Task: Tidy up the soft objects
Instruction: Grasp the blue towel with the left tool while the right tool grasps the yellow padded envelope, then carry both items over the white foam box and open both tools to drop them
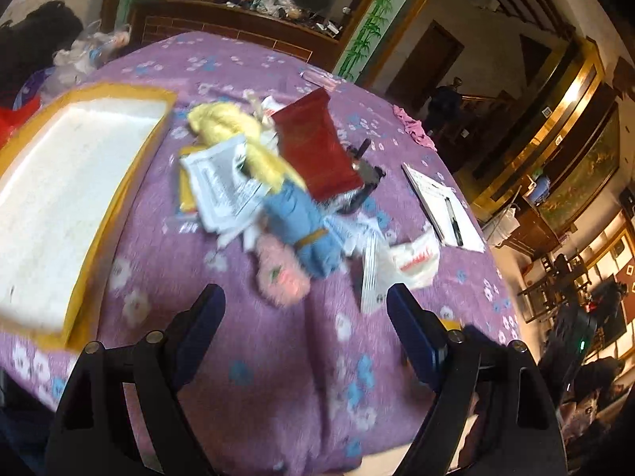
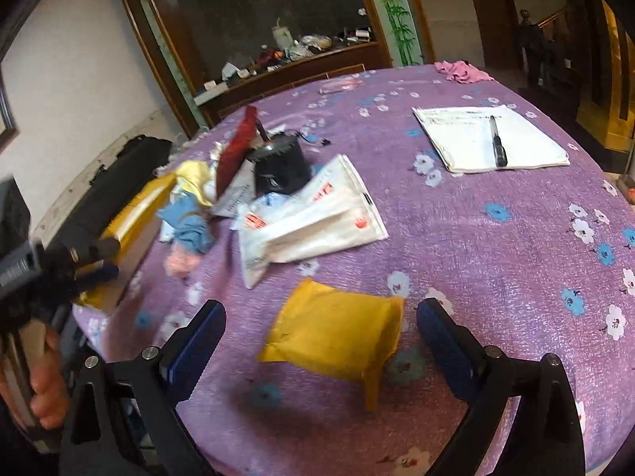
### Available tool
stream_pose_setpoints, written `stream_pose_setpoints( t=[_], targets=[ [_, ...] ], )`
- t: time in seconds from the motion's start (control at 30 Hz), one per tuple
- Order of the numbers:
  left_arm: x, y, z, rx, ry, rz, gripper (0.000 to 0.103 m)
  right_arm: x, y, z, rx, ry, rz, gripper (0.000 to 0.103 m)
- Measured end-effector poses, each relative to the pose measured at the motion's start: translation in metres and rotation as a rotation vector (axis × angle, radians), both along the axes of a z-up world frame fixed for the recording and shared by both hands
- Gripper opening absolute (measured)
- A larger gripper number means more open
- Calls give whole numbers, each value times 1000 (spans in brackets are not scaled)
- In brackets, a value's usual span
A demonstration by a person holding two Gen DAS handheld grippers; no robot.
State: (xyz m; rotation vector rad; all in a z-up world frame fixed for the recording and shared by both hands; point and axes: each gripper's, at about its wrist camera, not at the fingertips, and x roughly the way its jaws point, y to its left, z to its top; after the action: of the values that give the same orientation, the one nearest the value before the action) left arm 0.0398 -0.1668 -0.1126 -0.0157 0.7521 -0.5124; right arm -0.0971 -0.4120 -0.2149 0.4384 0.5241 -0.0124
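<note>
Blonde doll (blue dress) lying amid papers

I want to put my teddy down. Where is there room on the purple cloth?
Free: the cloth between the yellow padded pouch and white paper pad, and the yellow-rimmed tray. Crowded: around the blonde doll.

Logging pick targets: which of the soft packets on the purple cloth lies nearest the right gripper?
The padded yellow pouch, lying alone between the open right gripper fingers; the white printed bags sit farther back in the pile.
</note>
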Motion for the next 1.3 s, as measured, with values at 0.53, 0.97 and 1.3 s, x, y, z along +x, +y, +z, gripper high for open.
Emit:
stream_pose_setpoints(
  t=[0.53, 0.97, 1.3],
  targets=[
    [28, -31, -28, -59, 63, 28, 17, 37, 20, -31, -68, 33, 76, 61],
    [-17, 66, 5, -342, 105, 1, 17, 11, 33, 9, -91, -66, 20, 50],
    [-24, 178, 8, -457, 4, 186, 17, 13, 104, 60, -130, -152, 175, 50]
  ],
)
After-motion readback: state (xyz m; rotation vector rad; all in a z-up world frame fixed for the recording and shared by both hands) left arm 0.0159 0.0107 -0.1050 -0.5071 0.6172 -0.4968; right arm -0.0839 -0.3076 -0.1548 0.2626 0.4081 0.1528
